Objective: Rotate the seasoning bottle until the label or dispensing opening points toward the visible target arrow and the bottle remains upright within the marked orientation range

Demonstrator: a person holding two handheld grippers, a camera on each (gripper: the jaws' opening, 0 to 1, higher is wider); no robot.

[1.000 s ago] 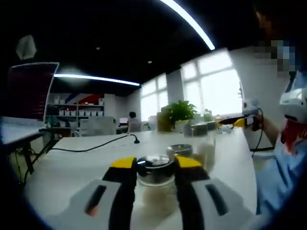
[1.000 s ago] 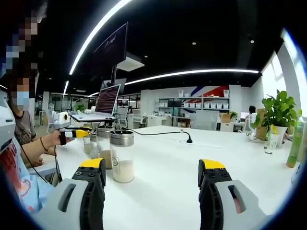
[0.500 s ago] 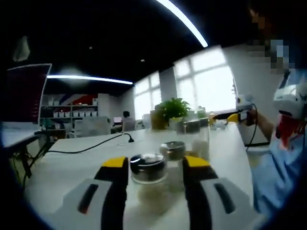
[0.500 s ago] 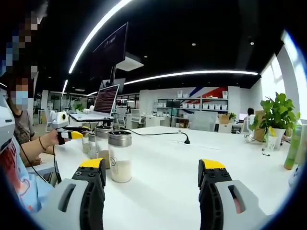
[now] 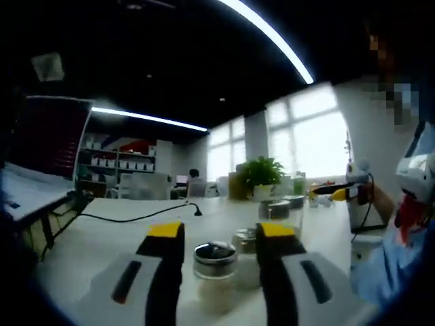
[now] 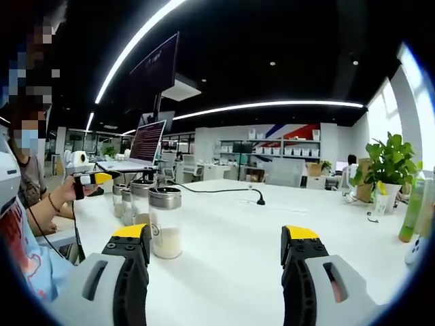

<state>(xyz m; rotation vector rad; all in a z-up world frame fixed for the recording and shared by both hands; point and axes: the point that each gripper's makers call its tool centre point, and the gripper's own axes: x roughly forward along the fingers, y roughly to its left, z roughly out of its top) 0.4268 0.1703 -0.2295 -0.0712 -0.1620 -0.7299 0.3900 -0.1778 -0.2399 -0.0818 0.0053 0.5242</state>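
A small glass seasoning bottle (image 5: 216, 268) with a metal lid and white powder stands upright on the white table (image 5: 102, 244). It sits just ahead of my left gripper (image 5: 221, 232), in line with the gap. The jaws are open and wider than the lid, with space on both sides. In the right gripper view, my left gripper (image 6: 100, 178) is small at the far left, a little back from the row of bottles (image 6: 122, 200). My right gripper (image 6: 214, 238) is open over bare table, with a taller bottle (image 6: 165, 224) just beyond its left jaw.
More lidded bottles (image 5: 272, 212) stand in a row behind the small one. A black cable (image 6: 224, 191) crosses the table. A potted plant (image 6: 389, 163) and a green bottle (image 6: 411, 210) stand at the right. A laptop (image 6: 146, 146) sits at the back left. My right gripper (image 5: 334, 192) appears far right.
My left gripper's jaws, tight against the small bottle a second ago, have spread and drawn back from it. The bottle stays upright on the table. The right gripper has barely moved.
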